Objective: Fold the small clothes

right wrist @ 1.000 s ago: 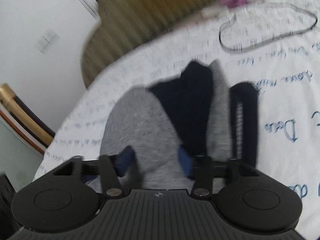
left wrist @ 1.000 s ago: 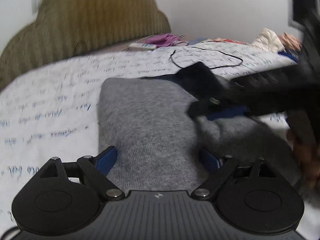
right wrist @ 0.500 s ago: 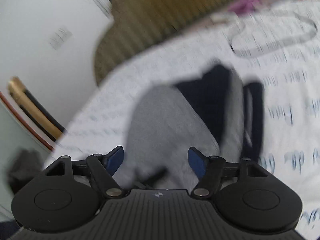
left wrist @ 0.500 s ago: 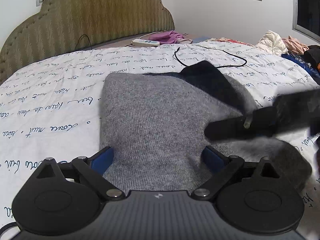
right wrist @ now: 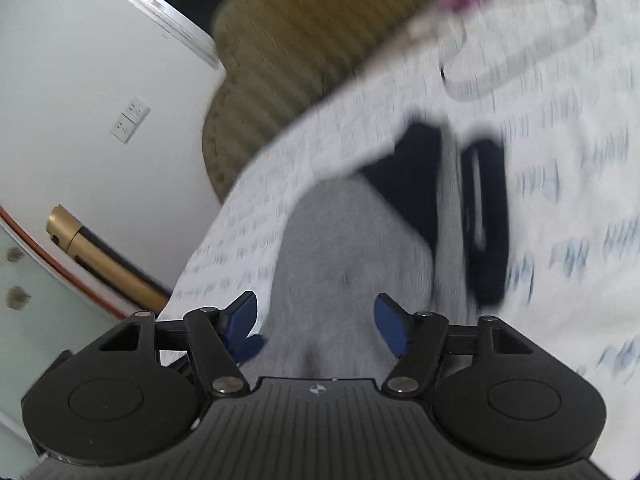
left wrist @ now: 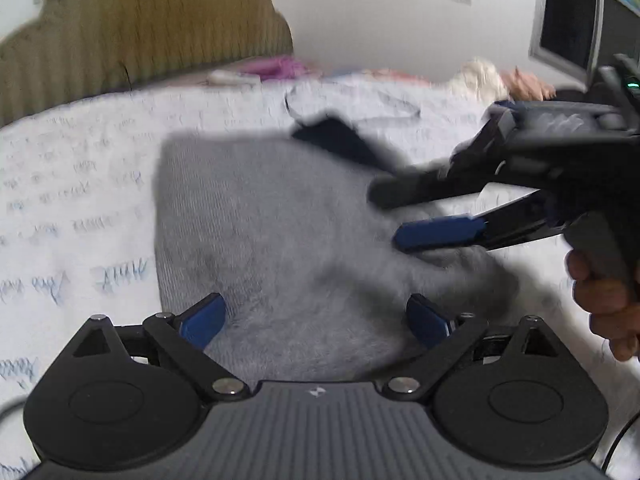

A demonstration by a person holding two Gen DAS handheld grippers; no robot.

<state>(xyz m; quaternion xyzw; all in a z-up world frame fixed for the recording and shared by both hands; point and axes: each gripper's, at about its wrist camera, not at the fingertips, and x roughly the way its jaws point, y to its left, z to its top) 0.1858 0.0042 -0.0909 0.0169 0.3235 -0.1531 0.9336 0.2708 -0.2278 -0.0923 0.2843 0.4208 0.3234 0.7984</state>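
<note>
Grey garment [left wrist: 272, 232] lies folded mid-bed [left wrist: 72, 184]; left gripper [left wrist: 316, 320] and right gripper [right wrist: 316, 320] both hover spread, empty. Best now: pinch matching near corners, lift evenly, fold toward the headboard edge.

A home bedroom is showing here: a bed is lying under a white sheet printed with blue handwriting [left wrist: 80, 208], and an olive ribbed padded headboard [left wrist: 140, 28] is standing against a plain white wall. Loose clothes [left wrist: 492, 80] are lying heaped at the far edge of the bed. A pair of wall sockets [right wrist: 130, 120] is sitting in the white wall beside it.
</note>
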